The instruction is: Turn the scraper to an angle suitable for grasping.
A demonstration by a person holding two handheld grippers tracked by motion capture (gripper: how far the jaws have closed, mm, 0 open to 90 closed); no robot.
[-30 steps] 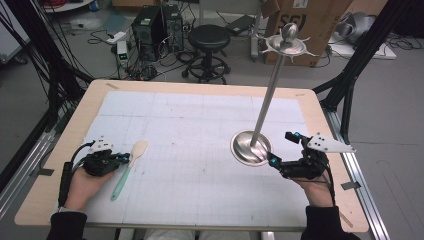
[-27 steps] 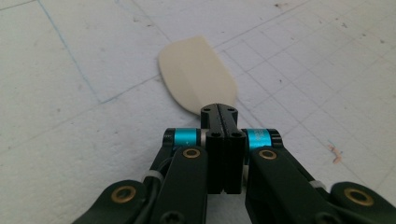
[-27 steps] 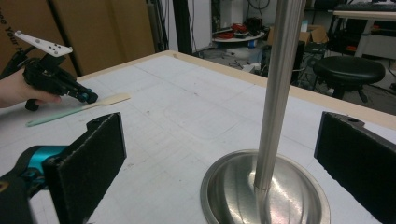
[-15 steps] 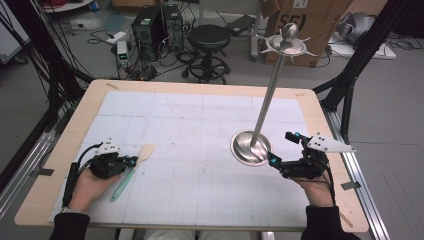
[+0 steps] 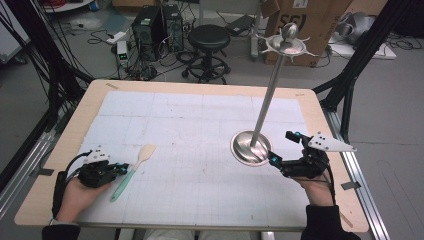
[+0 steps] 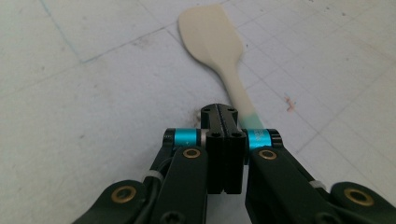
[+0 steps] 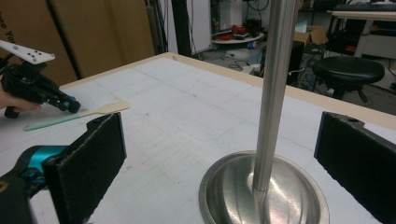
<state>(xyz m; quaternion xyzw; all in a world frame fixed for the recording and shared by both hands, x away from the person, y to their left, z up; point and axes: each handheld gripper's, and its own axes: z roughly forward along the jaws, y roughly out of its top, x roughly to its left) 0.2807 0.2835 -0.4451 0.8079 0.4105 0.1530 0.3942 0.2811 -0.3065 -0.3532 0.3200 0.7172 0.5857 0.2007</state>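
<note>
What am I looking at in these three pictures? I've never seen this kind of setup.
No robot here: a person at a table holds a hand-operated two-jaw gripper in each hand. The high view looks down from above; the other two come from cameras riding on the grippers. The left gripper has its jaws shut, beside a spatula with a cream blade and a green handle lying flat on the white gridded mat; whether it pinches the handle I cannot tell. The right gripper is open, its black pads on either side of a tall metal stand with a round base, holding nothing.
</note>
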